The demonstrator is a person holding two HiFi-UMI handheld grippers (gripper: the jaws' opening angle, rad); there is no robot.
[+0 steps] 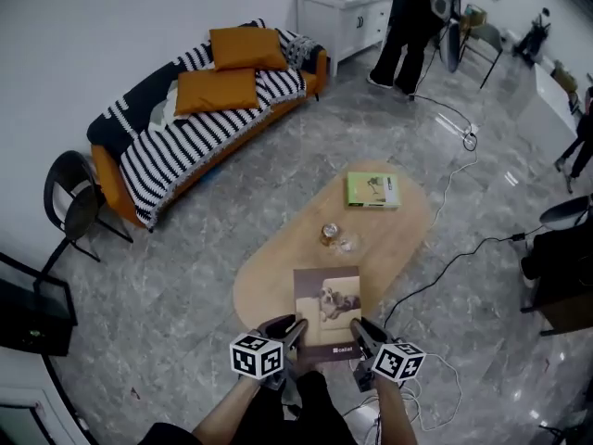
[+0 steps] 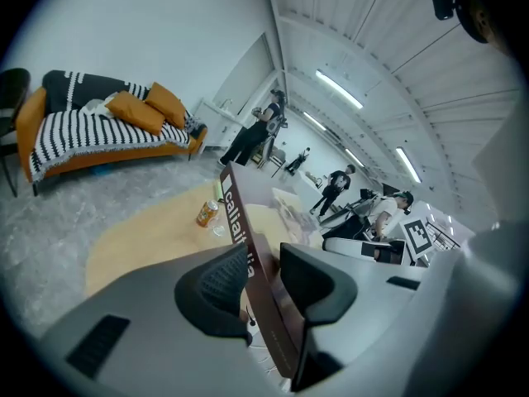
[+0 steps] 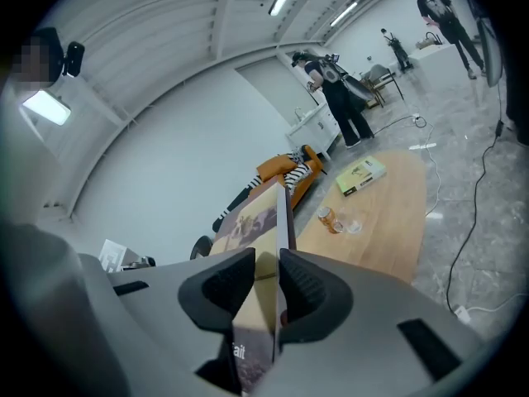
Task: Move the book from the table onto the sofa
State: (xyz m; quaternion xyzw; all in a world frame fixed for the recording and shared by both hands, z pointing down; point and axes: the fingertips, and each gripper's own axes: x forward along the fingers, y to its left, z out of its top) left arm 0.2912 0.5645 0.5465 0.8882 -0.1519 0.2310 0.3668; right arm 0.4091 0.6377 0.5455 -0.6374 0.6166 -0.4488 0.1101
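Book point(image 1: 326, 310) is clamped at its near edge by left gripper point(image 1: 295, 325) and right gripper point(image 1: 358, 328) together, so it is kept flat above the table point(image 1: 278, 281).

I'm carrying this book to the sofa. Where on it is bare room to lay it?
The striped blanket lies bare from the lower orange cushion to the near arm of the sofa: room for the book. The far end is crowded: upper cushion and patterned pillow.
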